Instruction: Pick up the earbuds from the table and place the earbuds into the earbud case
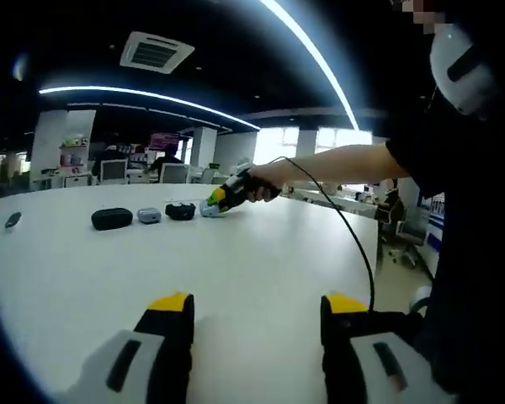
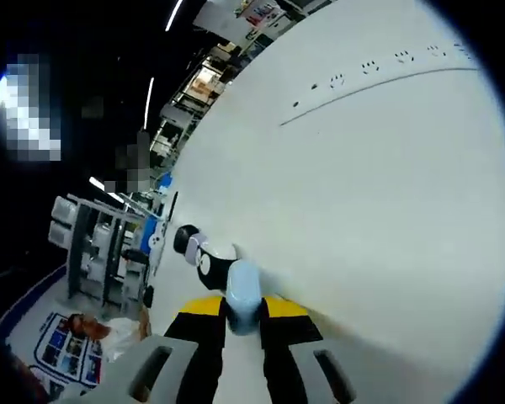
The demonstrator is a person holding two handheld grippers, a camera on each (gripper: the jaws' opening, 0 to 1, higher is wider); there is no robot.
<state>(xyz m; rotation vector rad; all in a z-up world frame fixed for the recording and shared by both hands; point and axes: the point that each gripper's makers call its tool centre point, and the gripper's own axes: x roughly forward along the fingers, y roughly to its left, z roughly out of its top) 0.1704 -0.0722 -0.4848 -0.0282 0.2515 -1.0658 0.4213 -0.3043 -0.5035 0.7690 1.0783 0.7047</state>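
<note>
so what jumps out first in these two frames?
The right gripper, reaching far across the white table, with its fingers closed on a pale blue case. Next to it on the table sit three small cases in a row: black, grey, black.

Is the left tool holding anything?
No, the left tool is open over the bare white table, with nothing between its yellow-tipped jaws.

Saw a white table [image 1: 261, 269] spreading ahead of the jaws; noted a black oval pouch [image 1: 111, 219] far ahead, leftward, and a ceiling vent [image 1: 156, 52] high above.
</note>
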